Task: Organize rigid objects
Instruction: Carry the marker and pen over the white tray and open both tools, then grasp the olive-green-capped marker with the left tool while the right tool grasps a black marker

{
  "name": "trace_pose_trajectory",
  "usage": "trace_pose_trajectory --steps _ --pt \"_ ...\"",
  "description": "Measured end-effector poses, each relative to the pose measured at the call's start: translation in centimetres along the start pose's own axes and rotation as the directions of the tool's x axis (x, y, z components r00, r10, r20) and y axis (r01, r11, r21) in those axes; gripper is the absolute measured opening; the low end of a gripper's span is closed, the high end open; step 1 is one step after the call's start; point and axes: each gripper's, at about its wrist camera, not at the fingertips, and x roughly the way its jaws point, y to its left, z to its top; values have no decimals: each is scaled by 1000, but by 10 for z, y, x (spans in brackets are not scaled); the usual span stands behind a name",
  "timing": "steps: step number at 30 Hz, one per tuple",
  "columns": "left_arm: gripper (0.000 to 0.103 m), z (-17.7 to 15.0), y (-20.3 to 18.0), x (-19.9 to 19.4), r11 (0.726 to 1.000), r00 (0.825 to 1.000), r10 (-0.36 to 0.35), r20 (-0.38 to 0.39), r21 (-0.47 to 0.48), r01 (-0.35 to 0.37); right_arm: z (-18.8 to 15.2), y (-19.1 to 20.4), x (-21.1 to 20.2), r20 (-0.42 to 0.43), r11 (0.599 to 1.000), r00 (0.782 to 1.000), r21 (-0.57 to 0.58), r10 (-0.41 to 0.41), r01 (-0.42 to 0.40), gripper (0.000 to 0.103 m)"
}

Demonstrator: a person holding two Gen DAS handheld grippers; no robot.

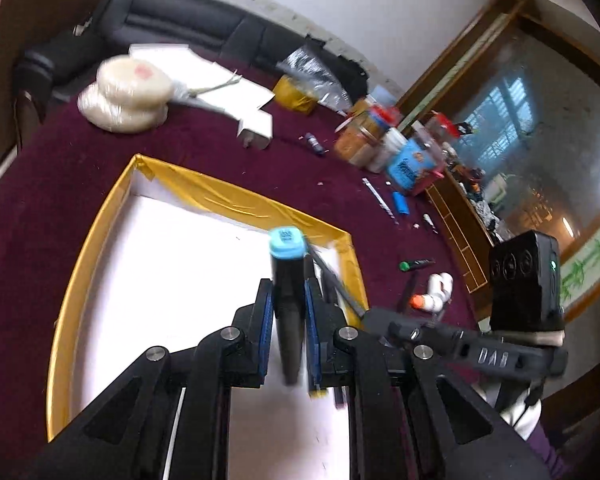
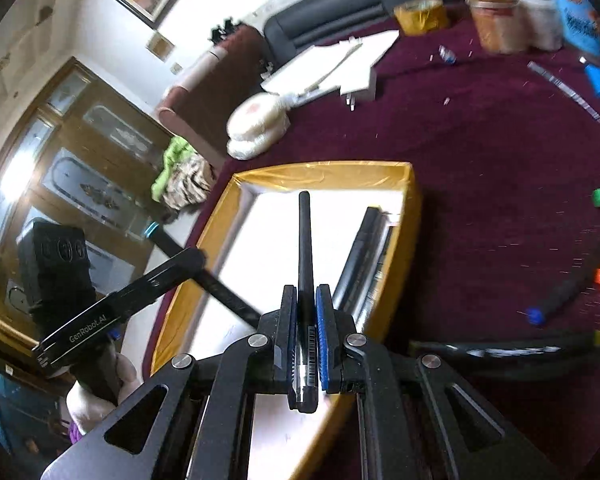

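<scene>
My left gripper (image 1: 288,286) is shut on a thick black marker with a light-blue cap (image 1: 286,244), held over the white floor of a tray with a yellow-taped rim (image 1: 236,200). In the right wrist view my right gripper (image 2: 306,292) is shut on a slim black pen (image 2: 305,240) that points over the same tray (image 2: 324,174). A few dark markers (image 2: 364,256) lie inside along the tray's right wall. The left gripper (image 2: 192,258) shows at the tray's left edge with its blue-capped marker (image 2: 152,230). The right gripper (image 1: 380,316) shows beside the tray's right corner.
The dark-red cloth (image 2: 480,152) holds loose items: a green-capped marker (image 1: 416,265), a white pipe fitting (image 1: 440,284), a blue-tipped marker (image 2: 560,292) and a long black marker (image 2: 500,350). Jars (image 1: 364,136), a tape roll (image 1: 296,94), white discs (image 1: 128,96) and foam sheets (image 1: 220,84) stand at the back.
</scene>
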Motion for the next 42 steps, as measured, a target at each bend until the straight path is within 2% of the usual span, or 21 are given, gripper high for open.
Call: trace_pose_trajectory --steps 5,8,10,15,17,19,21,22,23,24,26,28,30,31,33,36,37,38,39,40,42 --pt "15 14 21 36 996 999 -14 -41 -85 11 15 -3 39 -53 998 997 37 -53 55 8" --pt "18 19 26 52 990 996 69 -55 -119 -75 21 -10 46 -59 994 995 72 -79 83 9" --pt "22 19 30 60 985 994 79 -71 -145 -88 21 -14 43 -55 993 995 74 -84 88 9" --pt "49 14 19 54 991 995 84 -56 -104 -89 20 -20 0 28 996 996 34 -80 79 13" --pt "54 12 17 51 990 994 96 -43 -100 -100 18 -21 -25 103 993 988 0 -113 114 13" --pt "54 13 20 56 986 993 107 -44 -126 -112 8 -25 -60 222 978 957 -43 -188 202 23" --pt "53 12 24 62 976 990 128 -66 -168 -138 0 -33 -87 326 948 903 -52 -280 313 54" --pt "54 12 23 62 971 988 142 -67 -182 -152 -4 -38 -98 373 934 874 -48 -313 355 62" --pt "54 12 19 60 971 987 146 -60 -183 -155 -10 -50 -113 426 915 833 -27 -353 401 67" --pt "54 12 9 54 975 989 141 -42 -168 -146 -12 -61 -122 446 905 811 -4 -378 424 67" --pt "58 10 -28 39 991 992 123 9 -63 -122 -19 -89 -141 450 894 788 55 -419 444 67" --pt "72 4 -65 29 991 992 117 43 61 -120 -23 -117 -151 439 887 777 124 -452 446 67" --pt "72 -8 -113 32 967 993 112 43 225 -119 -30 -148 -161 424 885 777 200 -464 419 67" --pt "72 -12 -125 37 957 993 110 31 267 -114 -34 -160 -163 425 886 777 227 -464 405 67" --pt "72 -29 -158 57 917 994 108 -30 389 -88 -44 -180 -169 435 882 768 263 -470 391 67" --pt "72 -56 -197 91 821 980 184 -70 560 -114 -54 -200 -170 442 876 758 280 -480 392 67" --pt "72 -64 -207 104 779 969 236 -77 611 -141 -57 -204 -170 438 876 760 287 -481 388 67" --pt "72 -72 -215 120 729 947 311 -78 659 -185 -60 -211 -173 430 882 774 300 -465 363 67" --pt "72 -75 -218 132 705 931 356 -78 676 -213 -60 -214 -173 432 891 785 304 -444 337 67" --pt "72 -78 -216 139 702 923 375 -87 677 -221 -60 -214 -175 441 898 788 298 -430 324 67" --pt "74 -76 -210 160 713 893 432 -128 654 -251 -61 -210 -174 447 907 792 277 -415 319 67"
